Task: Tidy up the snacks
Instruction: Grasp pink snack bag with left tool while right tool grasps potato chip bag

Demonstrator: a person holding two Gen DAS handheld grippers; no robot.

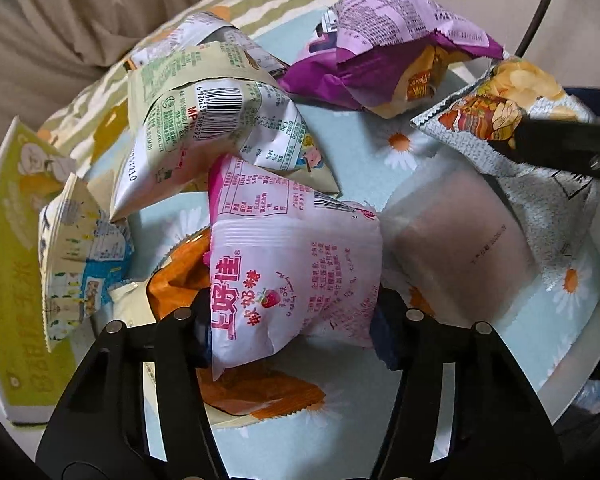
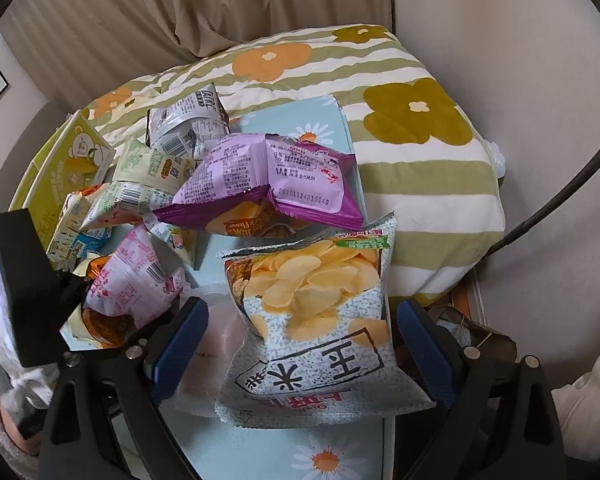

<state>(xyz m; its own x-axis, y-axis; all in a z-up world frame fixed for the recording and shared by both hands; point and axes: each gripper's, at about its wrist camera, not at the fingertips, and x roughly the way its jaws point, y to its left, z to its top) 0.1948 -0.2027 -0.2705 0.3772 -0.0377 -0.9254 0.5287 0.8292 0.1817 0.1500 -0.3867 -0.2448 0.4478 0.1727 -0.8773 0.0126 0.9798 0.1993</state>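
Observation:
Several snack packets lie on a light blue daisy-print surface (image 1: 364,168). My left gripper (image 1: 292,320) stands around a pink strawberry candy packet (image 1: 296,272), its jaws against the packet's sides. My right gripper (image 2: 300,344) is open around a grey chip bag (image 2: 320,320) with yellow chips printed on it; its blue pads (image 2: 180,344) stand apart from the bag. That bag and a right finger also show in the left wrist view (image 1: 540,168). A purple chip bag (image 2: 268,184) lies behind the grey one.
A cream packet with a barcode (image 1: 204,136), an orange packet (image 1: 180,284), a frosted packet (image 1: 460,248) and a green box (image 1: 16,264) crowd the surface. A striped flower-print cushion (image 2: 420,128) lies behind. Curtains hang at the back.

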